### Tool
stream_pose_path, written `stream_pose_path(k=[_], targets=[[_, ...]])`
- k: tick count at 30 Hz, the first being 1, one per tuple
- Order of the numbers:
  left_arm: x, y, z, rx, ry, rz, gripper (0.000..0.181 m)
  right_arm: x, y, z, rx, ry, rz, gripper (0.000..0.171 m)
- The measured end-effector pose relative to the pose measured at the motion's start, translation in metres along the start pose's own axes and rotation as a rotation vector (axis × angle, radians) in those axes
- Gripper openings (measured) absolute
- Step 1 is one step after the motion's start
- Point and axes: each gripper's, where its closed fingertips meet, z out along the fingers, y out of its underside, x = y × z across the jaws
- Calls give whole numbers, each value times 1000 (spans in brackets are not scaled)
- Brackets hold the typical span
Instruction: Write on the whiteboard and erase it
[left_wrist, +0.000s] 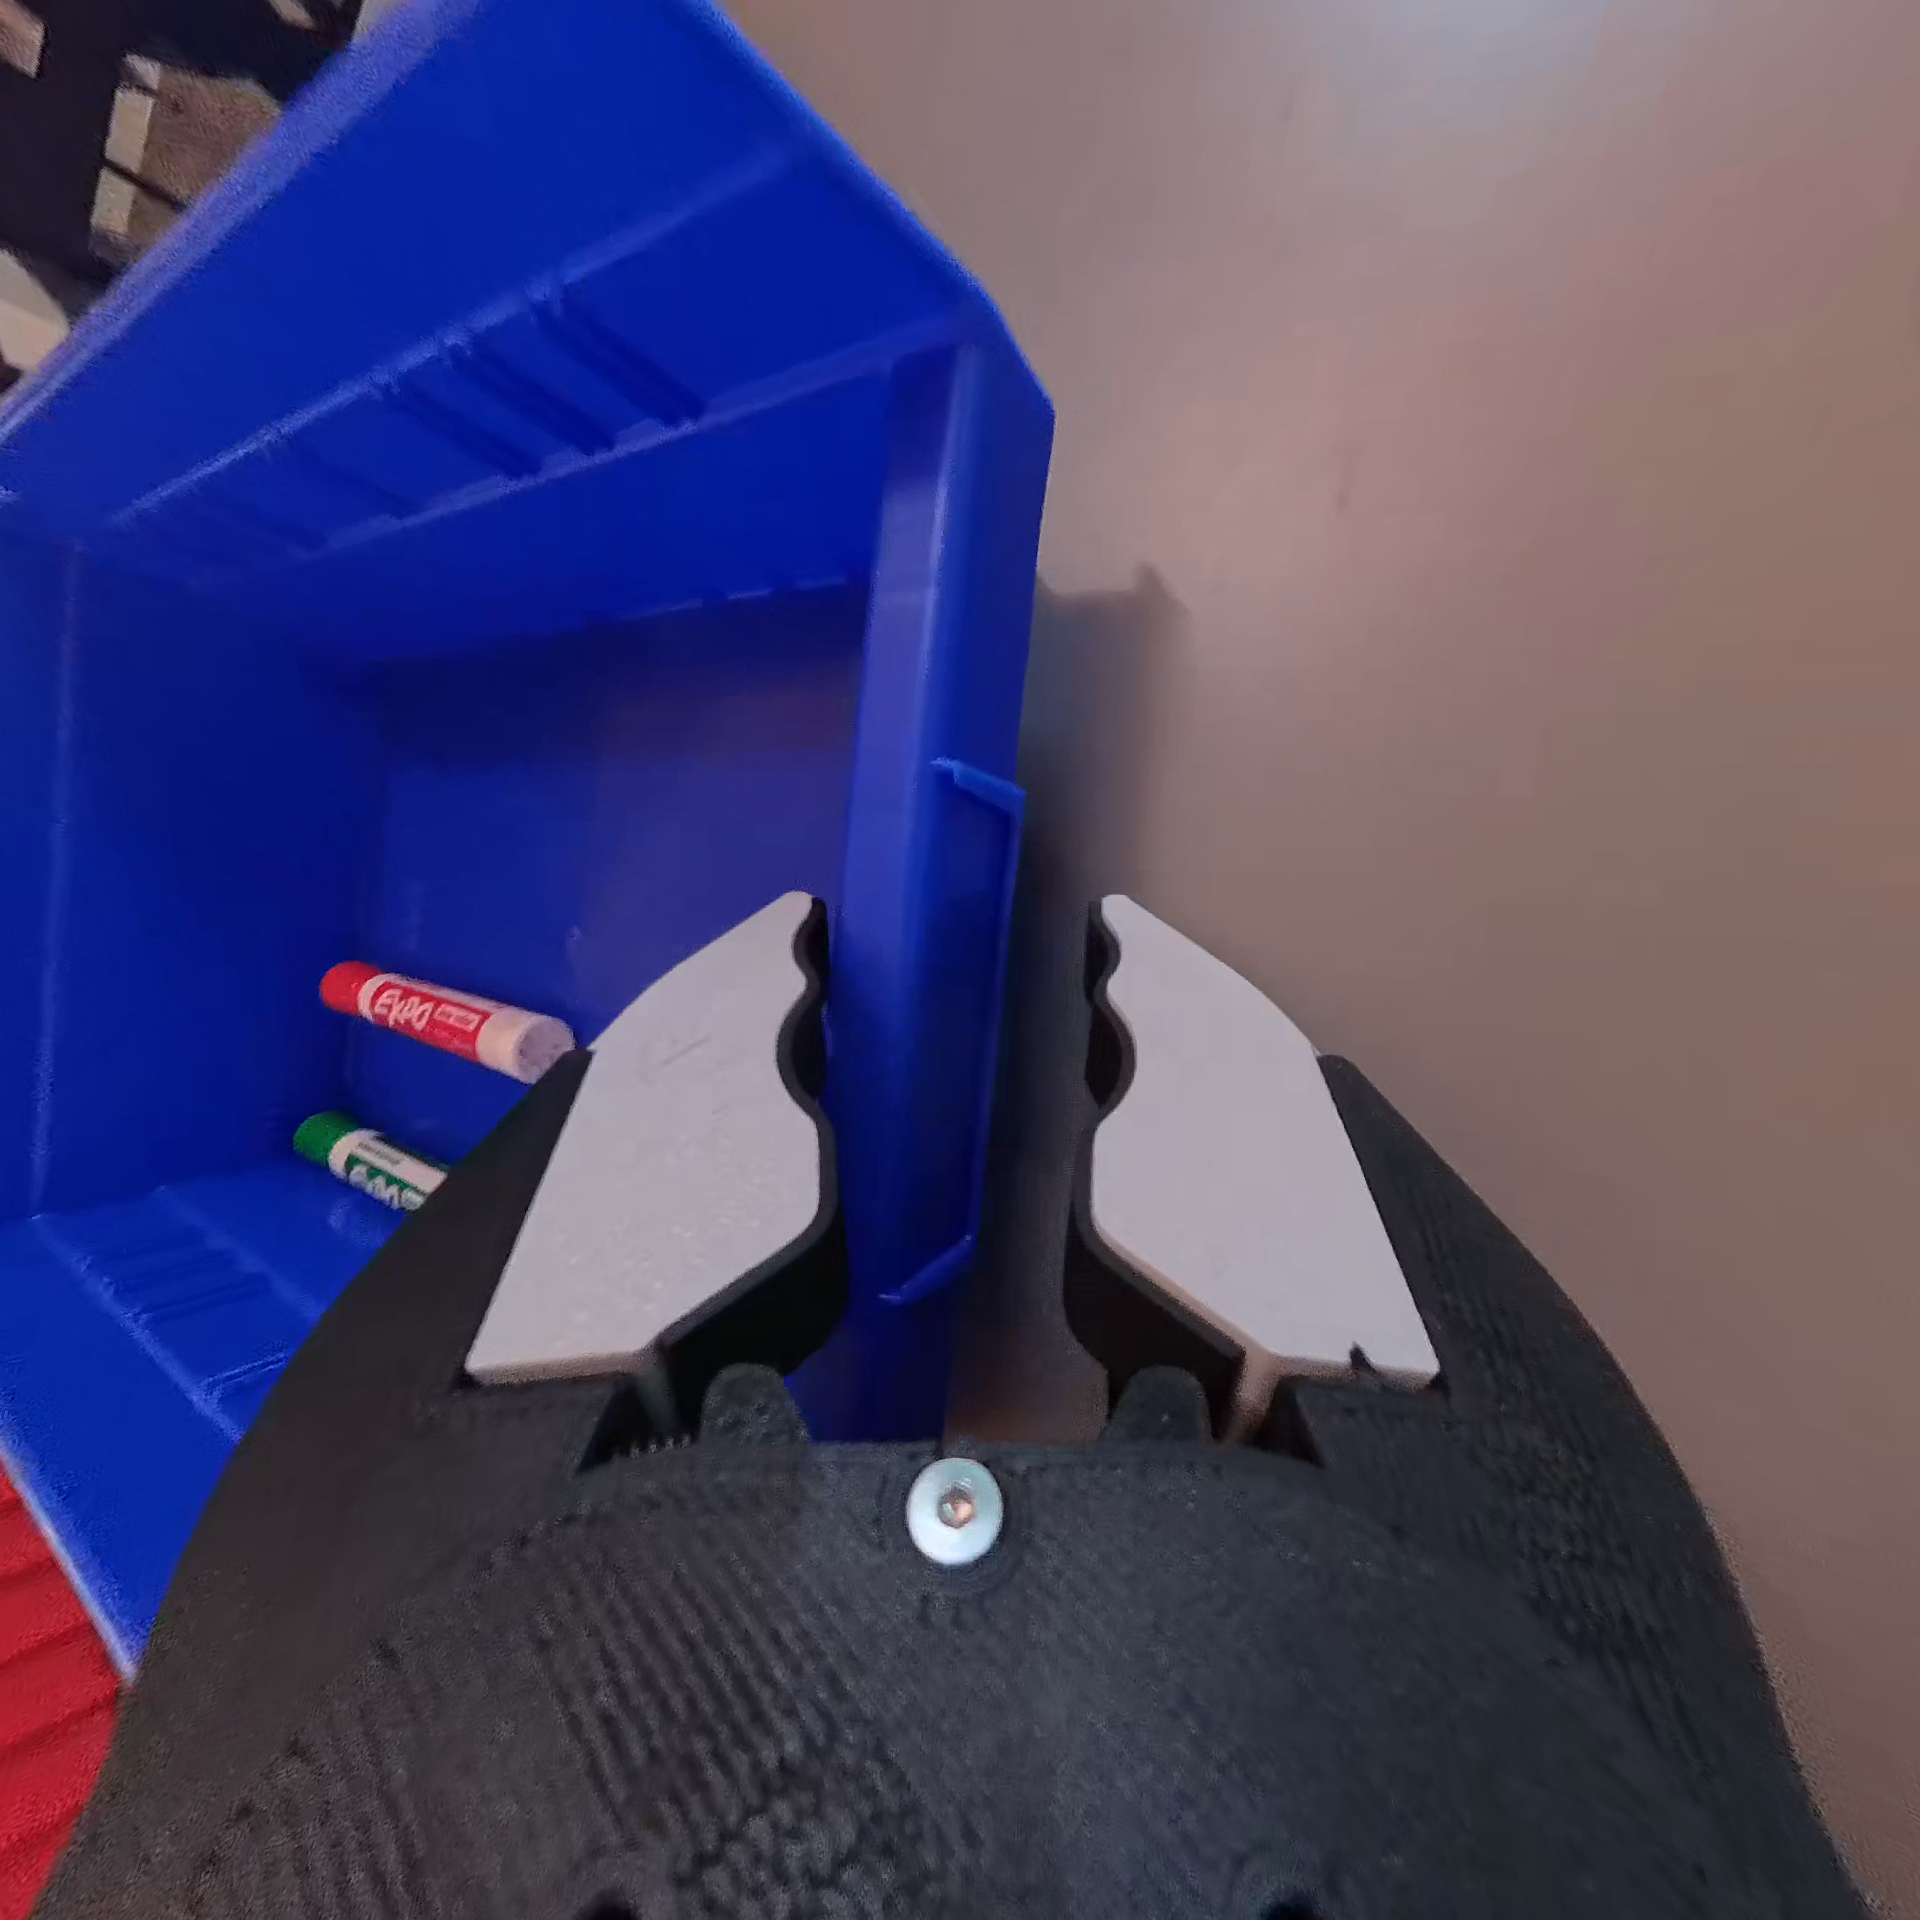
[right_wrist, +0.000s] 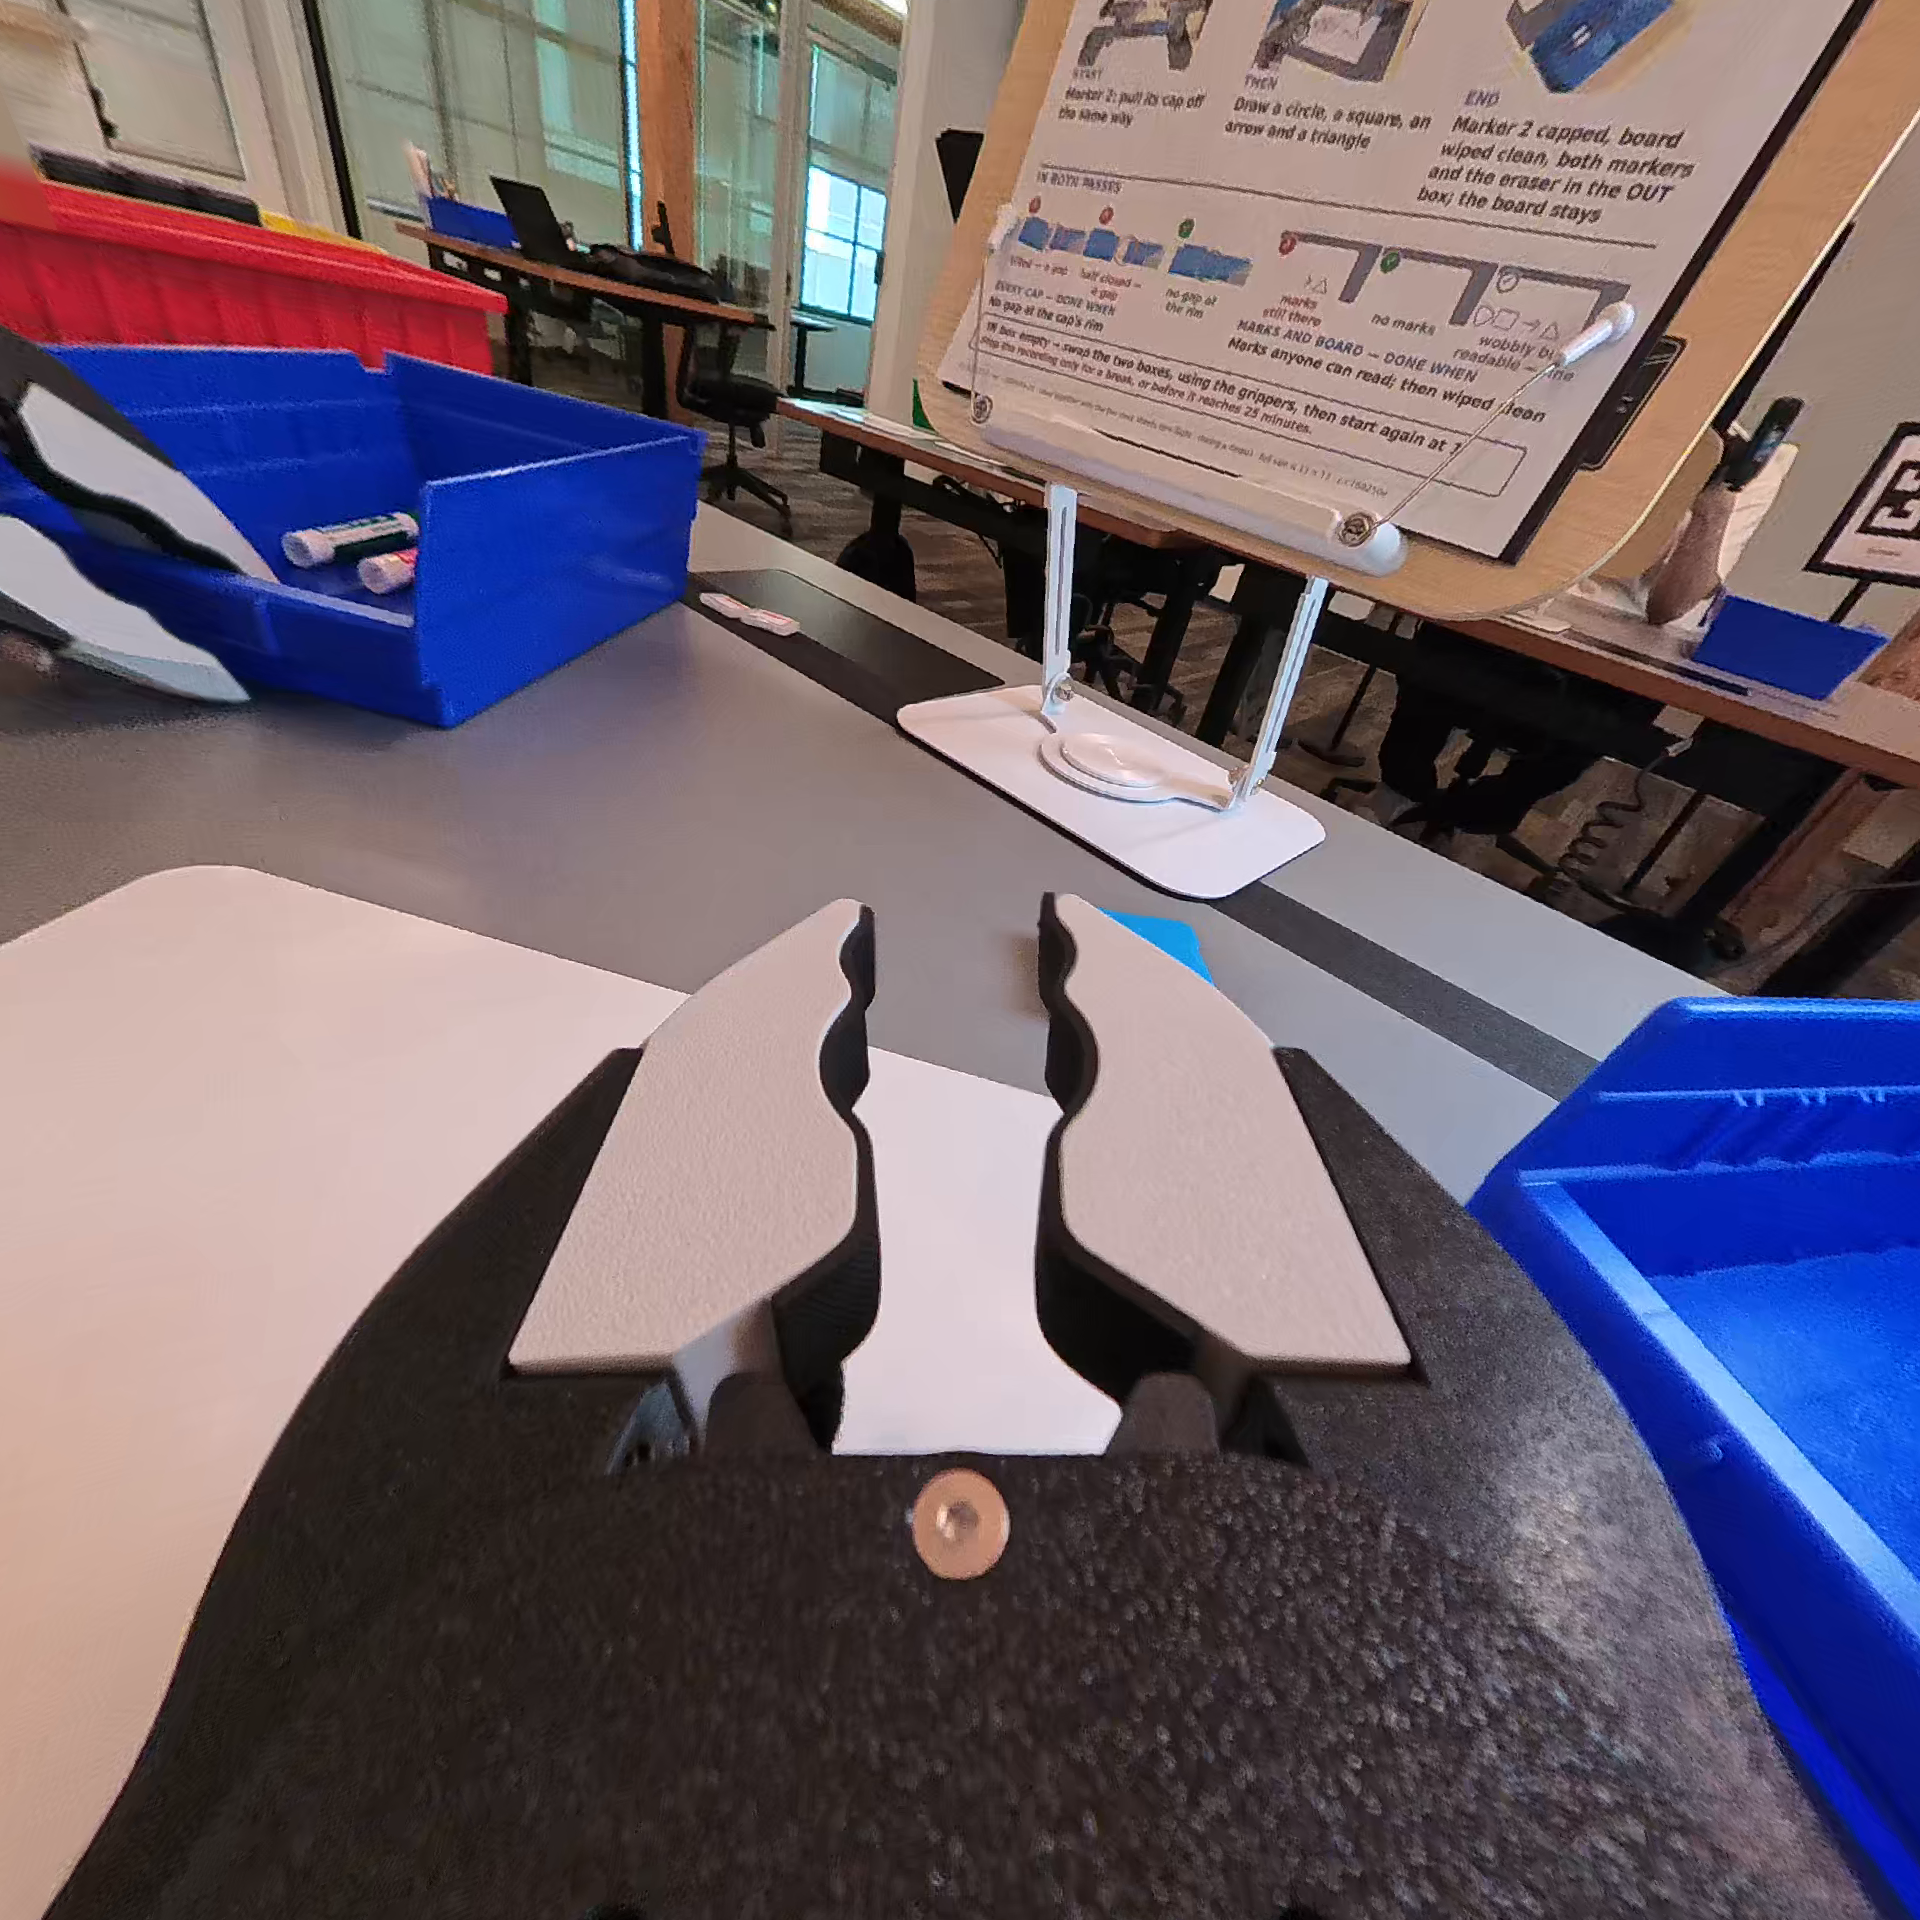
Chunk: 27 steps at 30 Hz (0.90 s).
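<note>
My left gripper (left_wrist: 956, 914) is open and straddles one side wall of a blue bin (left_wrist: 520, 416), with one finger inside and one outside. A red marker (left_wrist: 447, 1016) and a green marker (left_wrist: 364, 1158) lie capped on the bin floor, left of the inner finger. In the right wrist view the same bin (right_wrist: 561, 540) stands at the far left with both markers (right_wrist: 353, 535) inside and the left gripper (right_wrist: 255, 634) at its near wall. My right gripper (right_wrist: 956, 914) is open and empty, low over a blank whiteboard (right_wrist: 312, 1091) lying flat on the grey table.
A second blue bin (right_wrist: 1662, 1174) stands close on the right; the part I see is empty. A small light-blue object (right_wrist: 1158, 935) lies beyond the right fingers. A white stand (right_wrist: 1122, 810) holds an instruction sheet (right_wrist: 1351, 260). A red bin (right_wrist: 208, 281) sits behind the left bin. The tips of one gripper are about 40 cm away from the tips of the other.
</note>
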Motion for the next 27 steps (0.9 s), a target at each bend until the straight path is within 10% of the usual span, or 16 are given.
stream_pose_path(k=[8, 14, 18, 27], targets=[[-61, -46, -82, 263, -48, -226, 38, 1, 3, -4, 3, 12, 25, 30], [-150, 0, -65, -307, -3, -284, 28, -8, 1, -9, -15, -8, -5, 29], [-175, 56, -20, -796, 35, 5, 20, -15, 0, -9, -29, -29, -40, 28], [-174, 125, 20, -1223, 151, 206, 15, -11, 0, -13, -34, -44, -1, 26]])
